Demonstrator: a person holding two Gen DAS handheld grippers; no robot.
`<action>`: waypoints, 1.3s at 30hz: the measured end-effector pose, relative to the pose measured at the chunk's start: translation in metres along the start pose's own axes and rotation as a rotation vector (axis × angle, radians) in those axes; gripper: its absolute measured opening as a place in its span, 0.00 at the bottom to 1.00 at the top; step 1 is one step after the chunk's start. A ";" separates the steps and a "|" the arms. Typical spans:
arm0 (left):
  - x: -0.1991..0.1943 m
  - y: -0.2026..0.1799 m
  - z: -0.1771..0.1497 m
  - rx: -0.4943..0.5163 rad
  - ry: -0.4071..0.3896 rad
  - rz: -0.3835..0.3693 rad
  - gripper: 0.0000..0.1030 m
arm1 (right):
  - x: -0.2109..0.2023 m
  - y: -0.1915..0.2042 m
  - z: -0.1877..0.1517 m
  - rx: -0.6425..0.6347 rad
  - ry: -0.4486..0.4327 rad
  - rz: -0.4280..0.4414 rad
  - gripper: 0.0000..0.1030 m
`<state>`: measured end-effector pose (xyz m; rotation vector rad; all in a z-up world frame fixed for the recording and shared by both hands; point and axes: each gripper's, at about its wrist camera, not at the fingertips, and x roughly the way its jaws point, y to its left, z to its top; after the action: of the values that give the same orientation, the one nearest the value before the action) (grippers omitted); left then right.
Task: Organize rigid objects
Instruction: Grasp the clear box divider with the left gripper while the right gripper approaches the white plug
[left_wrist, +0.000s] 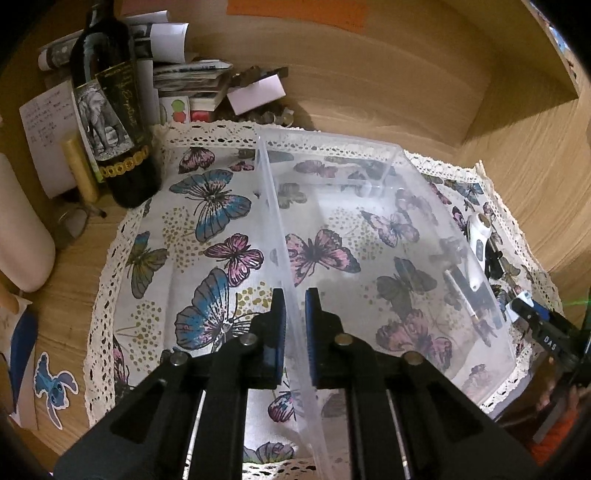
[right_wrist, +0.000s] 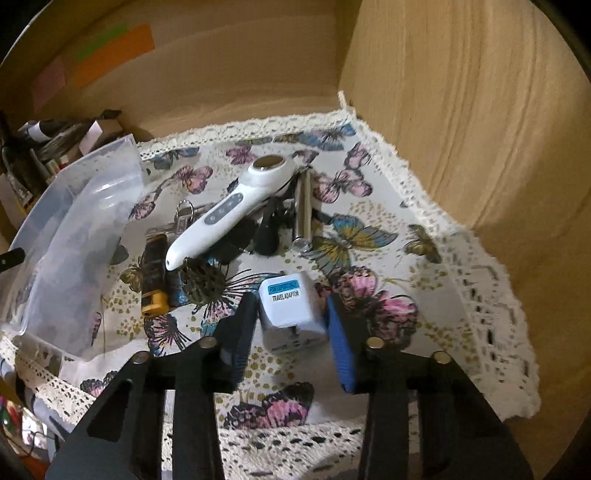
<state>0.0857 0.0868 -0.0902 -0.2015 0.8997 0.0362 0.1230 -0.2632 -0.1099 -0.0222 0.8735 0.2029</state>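
Here, left gripper fingers clamp the clear bin; right gripper fingers straddle the travel adaptor on butterfly cloth.

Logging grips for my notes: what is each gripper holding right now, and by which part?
Left gripper: the clear plastic bin, clamped by its near side wall at the rim. Right gripper: jaws flank the white travel adaptor; whether they press it cannot be told.

We're in someone's home here: a wooden table draped with a lace-edged butterfly cloth, a wine bottle at the far left corner beside stacked papers and handwritten notes, sticky notes up on the wooden back panel.
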 end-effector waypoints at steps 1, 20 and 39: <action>0.000 -0.001 0.000 0.008 0.003 0.005 0.10 | 0.000 0.000 0.001 0.005 -0.004 0.002 0.33; 0.002 -0.003 0.003 0.049 0.055 0.005 0.10 | -0.030 0.052 0.039 -0.113 -0.152 0.069 0.11; 0.002 -0.003 0.004 0.055 0.051 0.003 0.10 | 0.015 0.051 -0.009 -0.037 0.021 0.115 0.45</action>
<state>0.0904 0.0845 -0.0895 -0.1500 0.9509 0.0088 0.1158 -0.2121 -0.1243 -0.0088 0.8928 0.3269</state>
